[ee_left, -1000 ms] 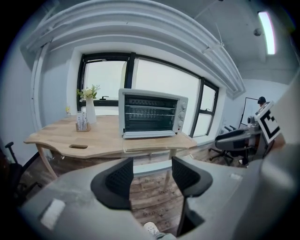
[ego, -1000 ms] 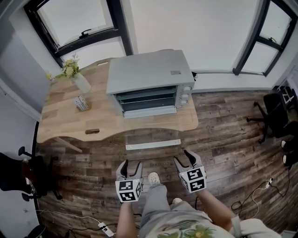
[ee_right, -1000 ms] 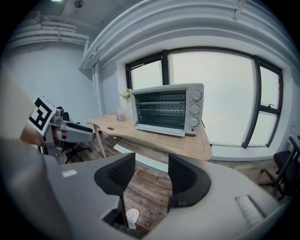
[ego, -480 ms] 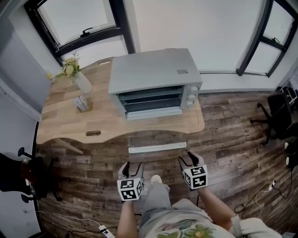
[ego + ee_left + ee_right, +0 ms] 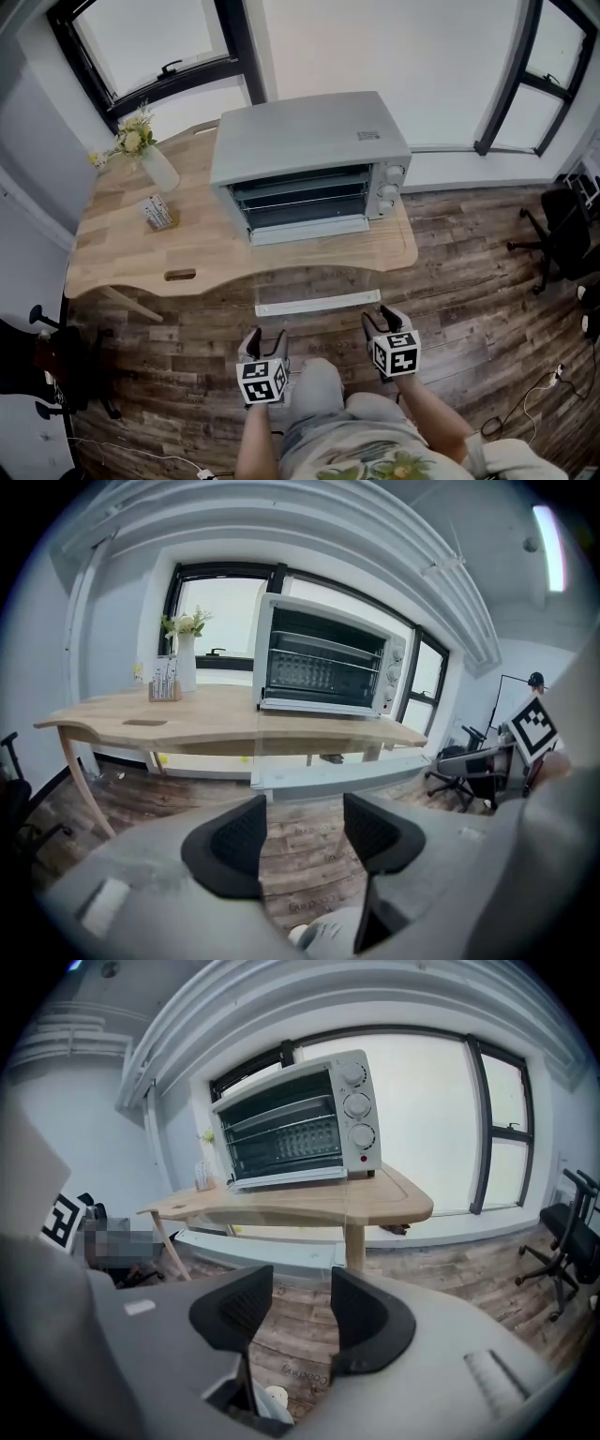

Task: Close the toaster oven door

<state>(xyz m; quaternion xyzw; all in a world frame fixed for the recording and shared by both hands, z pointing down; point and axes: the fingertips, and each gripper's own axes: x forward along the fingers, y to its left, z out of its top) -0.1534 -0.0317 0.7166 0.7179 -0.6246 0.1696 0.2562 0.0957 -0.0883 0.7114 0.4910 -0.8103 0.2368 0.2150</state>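
A silver toaster oven (image 5: 309, 150) stands at the back of a wooden table (image 5: 187, 248). Its glass door hangs open and flat past the table's front edge, and the pale door handle (image 5: 309, 302) is its nearest part. My left gripper (image 5: 265, 336) is open and empty just below the handle's left part. Just under the handle's right end my right gripper (image 5: 384, 319) has its jaws closing slightly, with nothing between them. The left gripper view has the oven (image 5: 323, 667) and handle (image 5: 347, 772) ahead of the left gripper (image 5: 300, 832). In the right gripper view the oven (image 5: 295, 1129) rises beyond the right gripper (image 5: 300, 1307).
A vase of flowers (image 5: 155, 164) and a small holder (image 5: 159, 212) sit on the table's left part. A black office chair (image 5: 562, 234) stands at the right and another (image 5: 47, 366) at the left. Windows line the wall behind. The person's legs are below the grippers.
Both grippers and the head camera have come closer to the table. The gap between the grippers and the door handle has narrowed. The door stays open.
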